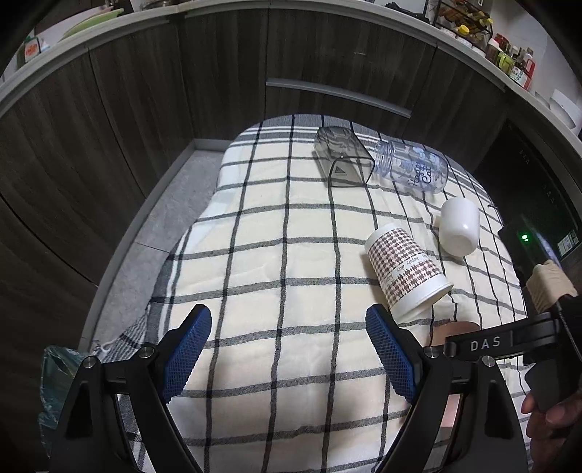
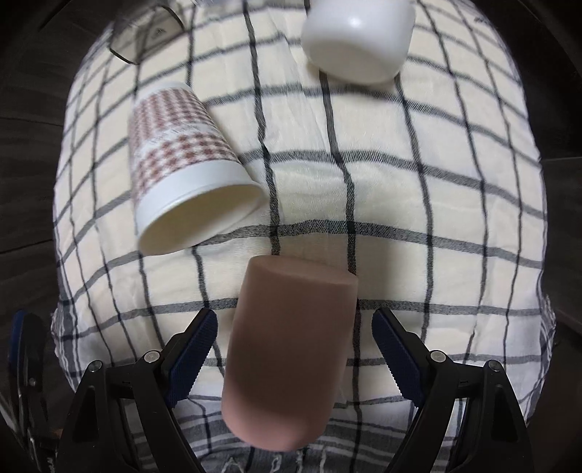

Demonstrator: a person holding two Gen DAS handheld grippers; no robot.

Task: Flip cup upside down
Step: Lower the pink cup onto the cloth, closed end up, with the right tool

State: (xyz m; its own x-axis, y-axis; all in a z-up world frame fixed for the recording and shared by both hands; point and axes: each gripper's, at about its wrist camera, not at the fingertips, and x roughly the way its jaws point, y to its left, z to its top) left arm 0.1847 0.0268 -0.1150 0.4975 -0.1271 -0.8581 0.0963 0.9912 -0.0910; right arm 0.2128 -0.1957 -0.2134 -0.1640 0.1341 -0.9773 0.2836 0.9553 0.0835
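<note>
A brown cup (image 2: 287, 349) lies on its side on the checked cloth (image 2: 418, 189), between the open jaws of my right gripper (image 2: 294, 338); the pads (image 2: 192, 356) stand apart from its sides. Only a sliver of it shows in the left wrist view (image 1: 460, 329). My left gripper (image 1: 287, 349) is open and empty above the cloth (image 1: 272, 225). A houndstooth paper cup (image 1: 405, 271) lies on its side just beyond its right finger; it also shows in the right wrist view (image 2: 185, 163).
A white cup (image 1: 459, 226) (image 2: 358, 36), a clear printed jar (image 1: 414, 167) and a grey see-through cup (image 1: 342, 156) (image 2: 145, 32) lie on their sides at the far part of the cloth. Dark wood cabinets (image 1: 145, 109) stand behind. A grey floor strip (image 1: 156, 225) runs left.
</note>
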